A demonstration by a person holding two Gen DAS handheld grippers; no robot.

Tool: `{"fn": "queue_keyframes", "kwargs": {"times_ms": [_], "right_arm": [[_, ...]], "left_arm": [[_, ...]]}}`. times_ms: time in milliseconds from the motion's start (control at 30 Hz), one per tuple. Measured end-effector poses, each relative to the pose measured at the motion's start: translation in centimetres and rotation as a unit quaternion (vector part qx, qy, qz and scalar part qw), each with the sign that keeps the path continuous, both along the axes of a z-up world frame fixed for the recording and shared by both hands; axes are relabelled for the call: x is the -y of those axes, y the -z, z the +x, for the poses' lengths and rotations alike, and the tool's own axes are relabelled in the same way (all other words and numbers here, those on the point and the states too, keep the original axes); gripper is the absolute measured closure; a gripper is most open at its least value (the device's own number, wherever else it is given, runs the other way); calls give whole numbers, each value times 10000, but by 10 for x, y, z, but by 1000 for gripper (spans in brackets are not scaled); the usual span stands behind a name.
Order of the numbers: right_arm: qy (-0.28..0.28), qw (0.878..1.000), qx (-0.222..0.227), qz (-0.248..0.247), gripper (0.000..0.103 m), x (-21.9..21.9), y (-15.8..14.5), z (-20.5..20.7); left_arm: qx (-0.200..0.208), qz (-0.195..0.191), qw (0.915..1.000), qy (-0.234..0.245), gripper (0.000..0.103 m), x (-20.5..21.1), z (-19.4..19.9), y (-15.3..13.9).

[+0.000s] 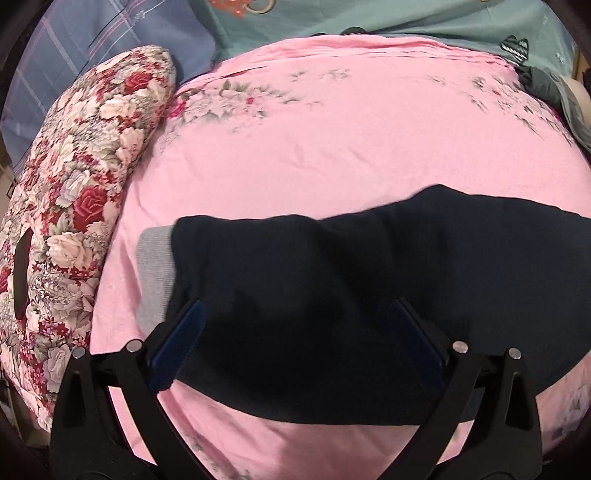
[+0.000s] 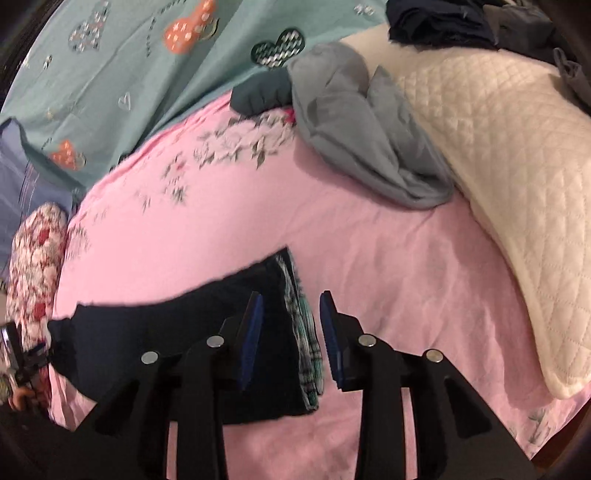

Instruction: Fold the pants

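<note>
Dark navy pants (image 1: 332,288) lie flat across the pink floral sheet (image 1: 332,147), with a grey cuff (image 1: 155,273) at their left end. My left gripper (image 1: 295,314) is open, its blue-padded fingers spread wide just above the pants. In the right wrist view the pants (image 2: 177,332) show a plaid-lined waistband edge (image 2: 306,350) at their right end. My right gripper (image 2: 291,325) is open, its two fingers on either side of that edge and not closed on it.
A red floral quilt (image 1: 74,206) lies along the left. A teal patterned sheet (image 2: 110,74) hangs at the back. A grey garment (image 2: 362,129) and a cream quilted pillow (image 2: 517,184) with dark clothes (image 2: 443,22) lie at the right.
</note>
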State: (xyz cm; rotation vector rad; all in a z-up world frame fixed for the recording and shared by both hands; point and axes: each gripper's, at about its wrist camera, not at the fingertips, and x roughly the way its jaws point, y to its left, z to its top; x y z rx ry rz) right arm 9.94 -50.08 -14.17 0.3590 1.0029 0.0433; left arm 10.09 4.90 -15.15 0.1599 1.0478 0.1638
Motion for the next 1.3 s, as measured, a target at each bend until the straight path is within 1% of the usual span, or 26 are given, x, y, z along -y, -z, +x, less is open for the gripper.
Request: {"fn": "queue_keyframes", "kwargs": {"times_ms": [67, 167, 267, 433, 500, 567, 600, 633, 667, 700, 733, 767, 867, 900, 933, 967, 1000, 1033, 1067, 1100, 1133, 1167, 1200, 1300], "right_arm": [[-184, 9995, -186, 191, 70, 0, 12, 1], [-304, 9985, -336, 321, 70, 2, 25, 4], [-472, 9970, -467, 405, 70, 1, 36, 11], [-608, 9967, -390, 371, 69, -1, 39, 18], [-685, 9962, -358, 408, 65, -1, 40, 21], [-735, 9959, -374, 376, 64, -3, 40, 26], [-786, 9957, -395, 301, 65, -6, 39, 28], [-888, 9951, -407, 160, 69, -11, 37, 29], [-1020, 9937, -426, 180, 85, -15, 36, 30], [-1091, 9930, -411, 188, 90, -18, 35, 29], [-1132, 9928, -338, 170, 91, -20, 32, 28], [-1141, 9928, -266, 256, 91, -20, 29, 27], [-919, 9922, -55, 841, 92, -9, 21, 22], [-823, 9925, -107, 902, 92, -7, 25, 23], [-777, 9930, -212, 860, 92, -7, 31, 24], [-702, 9936, -352, 815, 89, -5, 38, 25], [-625, 9933, -440, 869, 87, -2, 45, 27], [-546, 9913, -391, 1134, 85, 3, 48, 26], [-540, 9897, -389, 1268, 80, 6, 49, 26], [-507, 9874, -382, 1450, 77, 8, 50, 26], [-455, 9868, -405, 1501, 77, 9, 51, 26], [-414, 9869, -427, 1502, 85, 9, 50, 26], [-400, 9869, -455, 1496, 90, 8, 50, 27], [-255, 9867, -284, 1581, 92, 8, 36, 23]], "left_arm": [[-37, 34, 9999, 89, 2, 14, -1, -1], [-83, 181, 9994, 294, 2, 33, -7, -3], [-76, 319, 9987, 400, 2, 43, -13, -8], [-134, 342, 9988, 337, 2, 46, -18, -13], [-146, 344, 9988, 328, 2, 47, -18, -13], [-159, 389, 9985, 359, 2, 50, -18, -14], [-153, 396, 9984, 378, 2, 52, -18, -14], [-147, 402, 9983, 396, 2, 54, -18, -15], [-132, 418, 9981, 429, 2, 56, -18, -16], [-119, 441, 9979, 459, 2, 58, -19, -17], [-108, 460, 9977, 483, 2, 59, -19, -17], [-87, 485, 9975, 512, 2, 60, -20, -18], [-71, 477, 9974, 531, 2, 61, -20, -18], [-74, 467, 9975, 528, 2, 61, -20, -18], [-76, 463, 9975, 531, 2, 60, -19, -18], [-68, 462, 9974, 545, 2, 60, -19, -18], [-50, 467, 9974, 550, 2, 59, -19, -19], [-27, 467, 9974, 548, 2, 58, -19, -20], [-11, 457, 9975, 540, 2, 56, -19, -20], [13, 441, 9977, 520, 2, 53, -18, -22], [28, 439, 9978, 504, 2, 51, -18, -22], [59, 436, 9979, 467, 2, 46, -18, -23], [78, 426, 9981, 435, 2, 42, -17, -24], [144, 381, 9985, 361, 2, 27, -18, -26]]}}
